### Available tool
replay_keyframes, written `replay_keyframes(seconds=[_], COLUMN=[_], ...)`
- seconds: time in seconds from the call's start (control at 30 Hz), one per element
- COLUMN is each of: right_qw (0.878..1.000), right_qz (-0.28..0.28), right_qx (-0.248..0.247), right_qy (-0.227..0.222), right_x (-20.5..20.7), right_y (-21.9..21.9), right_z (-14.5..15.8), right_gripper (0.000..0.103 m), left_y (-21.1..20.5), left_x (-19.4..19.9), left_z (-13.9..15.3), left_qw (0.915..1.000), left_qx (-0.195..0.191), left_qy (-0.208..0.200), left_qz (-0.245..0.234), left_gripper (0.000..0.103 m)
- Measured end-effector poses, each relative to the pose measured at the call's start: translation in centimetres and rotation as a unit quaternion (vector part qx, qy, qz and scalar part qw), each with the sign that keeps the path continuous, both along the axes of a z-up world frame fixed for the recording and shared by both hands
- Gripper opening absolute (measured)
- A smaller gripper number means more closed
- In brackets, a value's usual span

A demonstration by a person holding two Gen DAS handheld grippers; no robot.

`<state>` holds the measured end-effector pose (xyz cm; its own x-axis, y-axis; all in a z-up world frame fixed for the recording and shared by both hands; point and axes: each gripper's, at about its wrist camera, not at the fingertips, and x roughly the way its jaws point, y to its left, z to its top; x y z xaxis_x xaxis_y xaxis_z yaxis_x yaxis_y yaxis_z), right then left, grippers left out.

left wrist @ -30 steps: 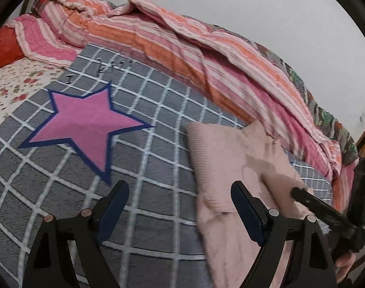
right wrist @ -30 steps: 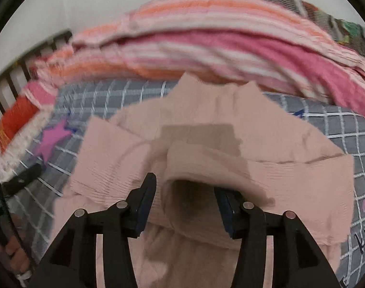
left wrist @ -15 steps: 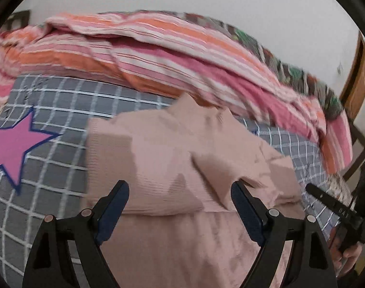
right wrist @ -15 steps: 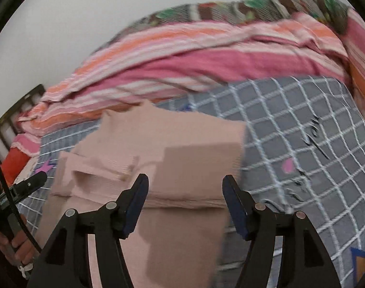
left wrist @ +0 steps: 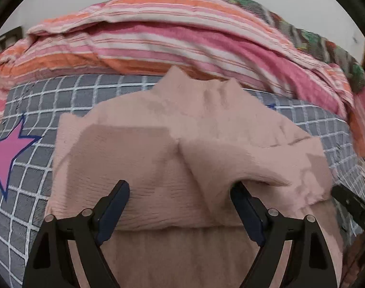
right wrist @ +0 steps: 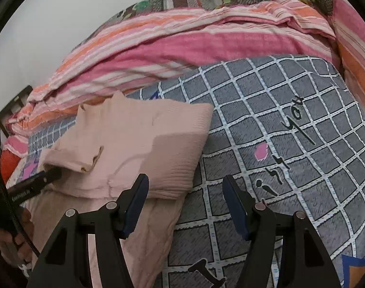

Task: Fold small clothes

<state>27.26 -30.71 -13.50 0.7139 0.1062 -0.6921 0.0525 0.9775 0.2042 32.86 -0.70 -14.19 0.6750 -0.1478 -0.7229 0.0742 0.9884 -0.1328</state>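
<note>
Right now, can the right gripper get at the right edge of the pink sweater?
Probably yes. The right gripper is open, and the pink sweater has its right edge just ahead of the gripper's left finger. Nothing lies between them on the grid bedsheet.

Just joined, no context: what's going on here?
A person with a handheld gripper in each hand is folding a pink knit top on a bed with a grey checked cover. Both sleeves lie folded in across the body. The left gripper is open, its right finger under the folded sleeve. The right gripper is open at the top's right edge, holding nothing. A striped quilt is bunched behind.
</note>
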Motion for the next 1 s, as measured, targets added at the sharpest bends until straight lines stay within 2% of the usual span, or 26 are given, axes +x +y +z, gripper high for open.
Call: replay_keyframes(seconds=[0.07, 0.17, 0.27, 0.37, 0.43, 0.73, 0.8, 0.9, 0.93, 0.97, 1.0], right_qw=[1.000, 1.000, 1.000, 1.000, 1.000, 1.000, 1.000, 1.000, 1.000, 1.000, 1.000], right_qz=[0.004, -0.001, -0.004, -0.003, -0.002, 0.001, 0.000, 0.001, 0.001, 0.002, 0.003], right_qx=[-0.001, 0.003, 0.009, 0.013, 0.013, 0.014, 0.014, 0.011, 0.010, 0.009, 0.009], right_qy=[0.003, -0.003, -0.001, 0.002, 0.002, 0.011, 0.012, 0.012, 0.012, 0.012, 0.012], right_x=[0.2, 0.1, 0.2, 0.1, 0.2, 0.3, 0.4, 0.4, 0.4, 0.4, 0.4], right_y=[0.2, -0.1, -0.3, -0.3, -0.3, -0.1, -0.1, 0.0, 0.1, 0.1, 0.1], right_z=[-0.2, 0.0, -0.1, -0.3, -0.3, -0.7, -0.8, -0.8, -0.8, -0.8, -0.8], right_gripper=[0.064, 0.064, 0.064, 0.064, 0.064, 0.064, 0.064, 0.064, 0.064, 0.064, 0.064], left_y=[1.9, 5.7, 7.6, 8.8, 8.8, 10.2, 10.2, 10.4, 10.5, 10.6, 10.8], left_x=[0.2, 0.2, 0.3, -0.2, -0.3, 0.2, 0.5, 0.8, 0.8, 0.9, 0.7], left_z=[0.1, -0.1, -0.4, -0.4, -0.4, -0.8, -1.1, -1.7, -1.7, -1.8, -1.7], left_qw=[0.9989, 0.9917, 0.9886, 0.9873, 0.9872, 0.9841, 0.9835, 0.9823, 0.9818, 0.9806, 0.9797], left_qx=[-0.033, -0.109, -0.134, -0.140, -0.139, -0.156, -0.158, -0.164, -0.167, -0.175, -0.181], left_qy=[-0.003, -0.005, 0.005, 0.000, -0.003, -0.001, 0.003, 0.010, 0.009, 0.008, 0.001], left_qz=[0.034, 0.068, 0.069, 0.074, 0.077, 0.085, 0.088, 0.090, 0.091, 0.088, 0.087], left_gripper=[0.078, 0.078, 0.075, 0.067, 0.066, 0.049, 0.042, 0.025, 0.011, 0.007, 0.007])
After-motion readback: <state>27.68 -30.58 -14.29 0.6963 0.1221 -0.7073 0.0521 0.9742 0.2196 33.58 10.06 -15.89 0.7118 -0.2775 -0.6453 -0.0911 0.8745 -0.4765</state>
